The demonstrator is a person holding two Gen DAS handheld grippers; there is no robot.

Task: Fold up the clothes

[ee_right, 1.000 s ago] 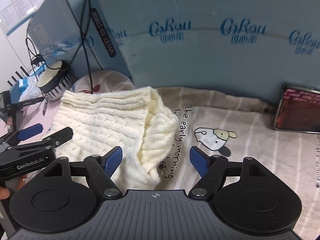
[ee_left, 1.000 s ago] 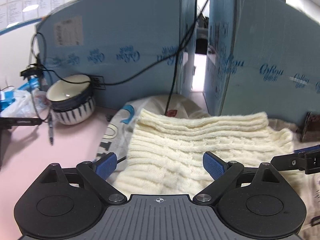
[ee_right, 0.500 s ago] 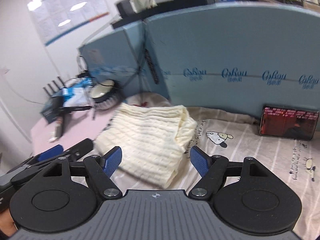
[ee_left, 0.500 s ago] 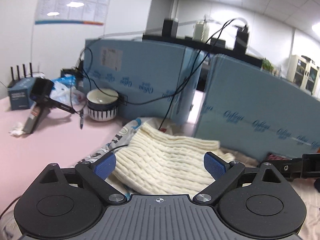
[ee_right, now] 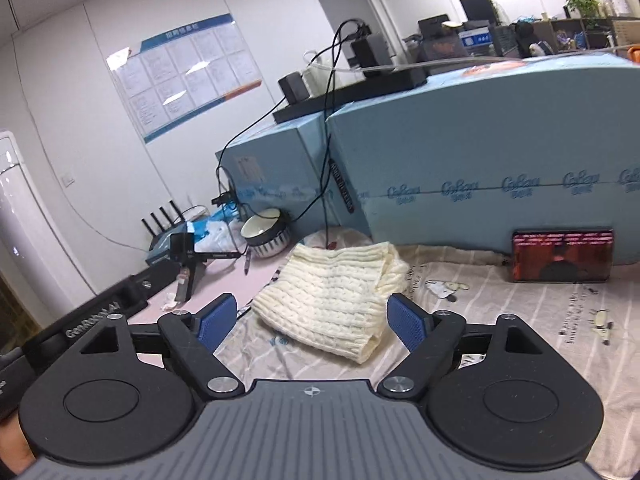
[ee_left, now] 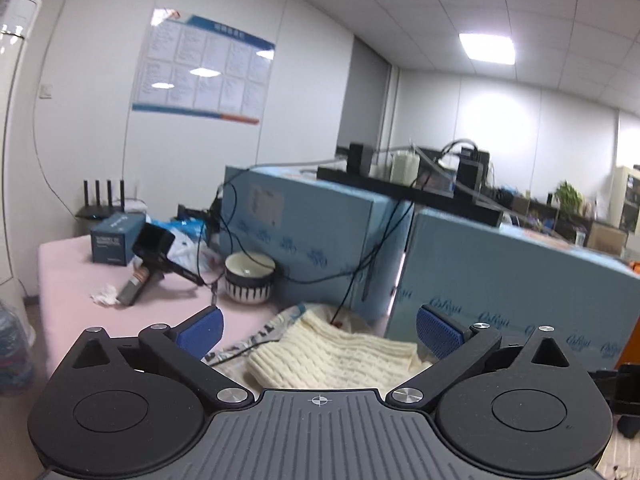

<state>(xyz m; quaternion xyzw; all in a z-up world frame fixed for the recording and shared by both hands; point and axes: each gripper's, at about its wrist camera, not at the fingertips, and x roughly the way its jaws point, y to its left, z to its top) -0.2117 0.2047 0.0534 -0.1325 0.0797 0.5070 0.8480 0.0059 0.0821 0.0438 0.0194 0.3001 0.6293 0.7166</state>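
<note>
A cream cable-knit sweater (ee_right: 332,292) lies folded into a compact rectangle on a striped printed cloth (ee_right: 500,320). It also shows in the left wrist view (ee_left: 332,356), low between the fingers. My left gripper (ee_left: 318,330) is open and empty, raised well back from the sweater. My right gripper (ee_right: 312,322) is open and empty, held above and short of the sweater's near edge. The left gripper's body (ee_right: 80,320) shows at the left of the right wrist view.
Blue foam boards (ee_right: 480,152) wall the back of the table. A striped bowl (ee_right: 266,232), a black camera on a handle (ee_left: 150,256), a blue box (ee_left: 114,242), a router and dangling cables sit at the left. A phone (ee_right: 562,256) leans against the foam at right.
Both grippers have pulled back and up from the folded sweater, so it looks smaller and farther away. Both stayed open. The sweater has not moved.
</note>
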